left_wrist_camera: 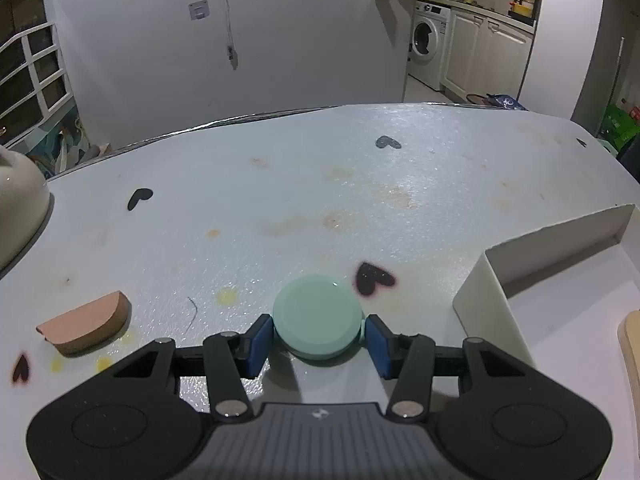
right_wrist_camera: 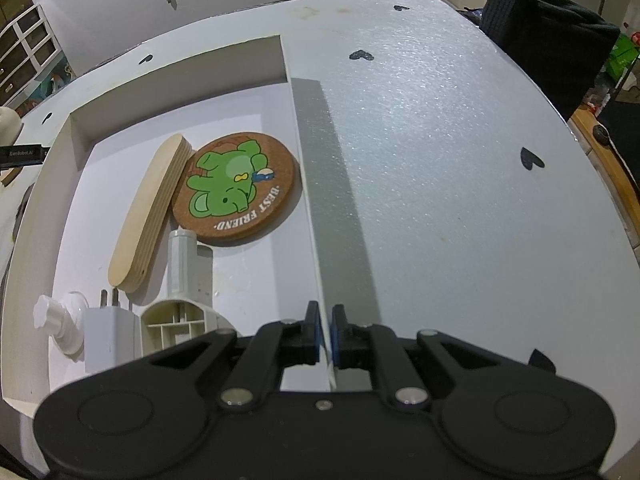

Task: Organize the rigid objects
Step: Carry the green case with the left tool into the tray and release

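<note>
Already Pinched: A Thin Grip on the Round Green Lid

Plainly, the left gripper (left_wrist_camera: 319,334) was seen closed on the round green lid (left_wrist_camera: 318,317), its blue pads (left_wrist_camera: 259,338) pressed against the lid's rim at 9 and 3 o'clock. The lid lay flat on the white table (left_wrist_camera: 360,184), at the 6 o'clock edge of the left wrist view, with the corner of the white tray (left_wrist_camera: 486,300) close by at 3 o'clock. A slip was judged the chief risk: the rim was curved and smooth and was caught only at its edges, so a quick lift or a tilt could let the lid pivot or pop out. The tray wall could also be clipped if the lid were carried across too low. A brown wedge block (left_wrist_camera: 86,326) lay well apart at 9 o'clock.

The right gripper (right_wrist_camera: 326,330) was held nearly shut on the tray's thin side wall (right_wrist_camera: 316,216), apparently to steady it. Both grippers were pointed steeply downward.
</note>
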